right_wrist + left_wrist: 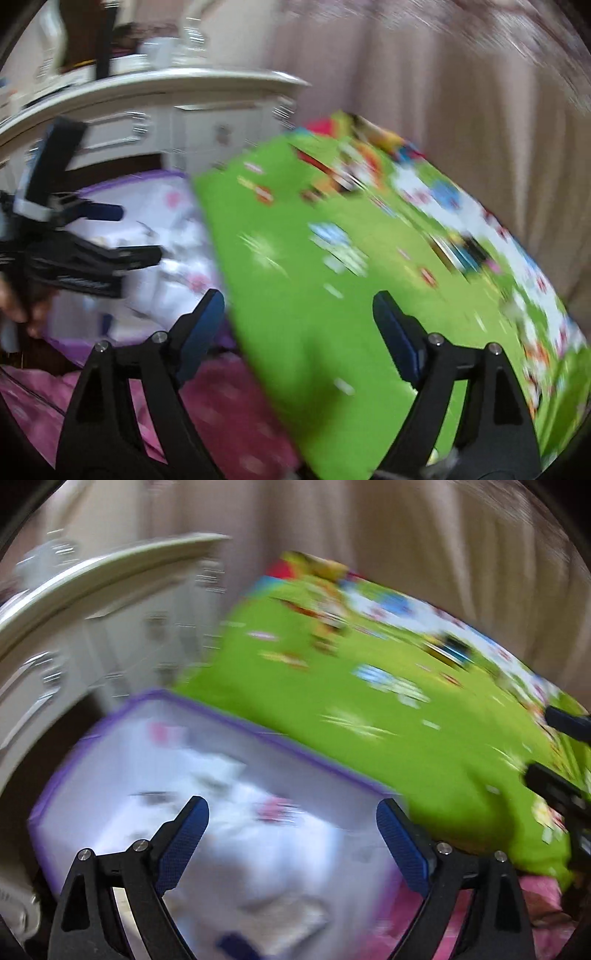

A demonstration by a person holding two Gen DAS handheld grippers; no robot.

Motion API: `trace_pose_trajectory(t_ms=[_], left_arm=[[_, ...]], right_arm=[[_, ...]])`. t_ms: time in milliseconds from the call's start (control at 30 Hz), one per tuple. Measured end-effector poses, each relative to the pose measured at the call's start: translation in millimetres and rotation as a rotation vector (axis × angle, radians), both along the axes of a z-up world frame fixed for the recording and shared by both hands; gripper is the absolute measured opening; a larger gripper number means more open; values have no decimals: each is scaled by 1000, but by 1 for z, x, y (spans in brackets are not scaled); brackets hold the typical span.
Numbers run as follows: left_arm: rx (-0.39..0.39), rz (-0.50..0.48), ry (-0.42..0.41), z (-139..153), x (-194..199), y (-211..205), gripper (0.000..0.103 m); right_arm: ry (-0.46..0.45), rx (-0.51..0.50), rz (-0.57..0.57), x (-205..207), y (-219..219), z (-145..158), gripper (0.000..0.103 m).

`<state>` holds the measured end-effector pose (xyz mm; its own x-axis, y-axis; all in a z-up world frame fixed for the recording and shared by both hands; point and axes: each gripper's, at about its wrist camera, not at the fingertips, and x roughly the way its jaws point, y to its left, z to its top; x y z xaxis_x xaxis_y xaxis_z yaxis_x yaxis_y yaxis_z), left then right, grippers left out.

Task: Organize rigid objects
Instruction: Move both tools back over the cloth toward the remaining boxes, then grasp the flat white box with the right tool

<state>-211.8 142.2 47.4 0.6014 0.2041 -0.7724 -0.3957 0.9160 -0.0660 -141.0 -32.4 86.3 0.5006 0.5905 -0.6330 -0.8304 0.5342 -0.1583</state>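
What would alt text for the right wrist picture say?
Blurred view past the open right gripper onto a bright green picture box, lying beside a purple-edged white box on pink fabric. The left gripper shows at left.

We are seeing heavy motion blur smearing both views under soft, even indoor light. Fisheye distortion is bending the edges into dark corners.

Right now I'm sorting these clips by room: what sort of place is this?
Probably a bedroom or child's room at home. A white cabinet with drawers stands against a beige curtain, and a pink patterned cover lies under a bright green picture box and a purple-edged box.
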Motion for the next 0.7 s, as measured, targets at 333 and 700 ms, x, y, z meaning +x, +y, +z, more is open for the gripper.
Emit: trace_pose_trajectory(t_ms=[333,700], left_arm=[[114,-362,24,0,150,-134,103],[241,-508,52,-32,280,-185,103]], right_arm=[[191,-67,-475,125,-168,-48,86],[313,66,-710,267,-239,-59,86]])
